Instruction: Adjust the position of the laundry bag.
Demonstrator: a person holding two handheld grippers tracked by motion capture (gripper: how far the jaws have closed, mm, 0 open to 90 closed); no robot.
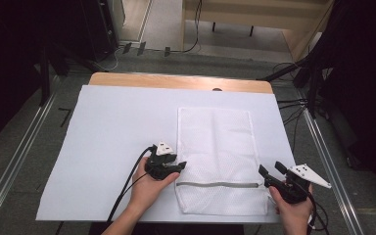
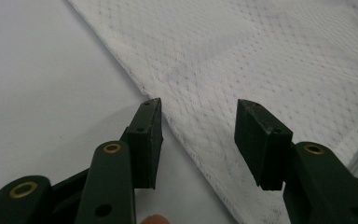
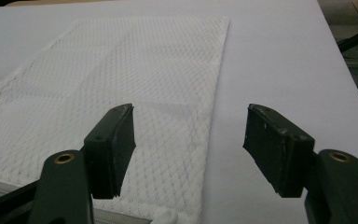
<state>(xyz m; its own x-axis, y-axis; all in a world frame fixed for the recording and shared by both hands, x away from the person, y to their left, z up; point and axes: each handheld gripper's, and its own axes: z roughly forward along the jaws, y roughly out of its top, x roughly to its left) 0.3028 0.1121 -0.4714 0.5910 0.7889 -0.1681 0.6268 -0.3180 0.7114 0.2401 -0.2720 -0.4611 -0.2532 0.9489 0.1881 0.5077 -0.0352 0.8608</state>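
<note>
Mesh laundry bag (image 1: 215, 147), flat on surface (image 1: 112, 127): light, limp, snag-prone; best pinched at side edges beside zip (image 1: 219, 184); left hand-held gripper (image 1: 180, 165) and right hand-held gripper (image 1: 269, 171) both spread, empty.

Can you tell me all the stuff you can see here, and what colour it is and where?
mesh laundry bag: one, white, flat on the sheet right of middle.
zipper: one, grey, across the bag's near end.
sheet: one, white, covering the table.
table: one, wooden, its far edge bare beyond the sheet.
cables: several, black, on the floor to the right.
left claw: one, black, open at the bag's left edge.
right claw: one, black, open at the bag's right edge beside the zipper's end.
hands: two, at the near edge, each holding a claw.
</note>
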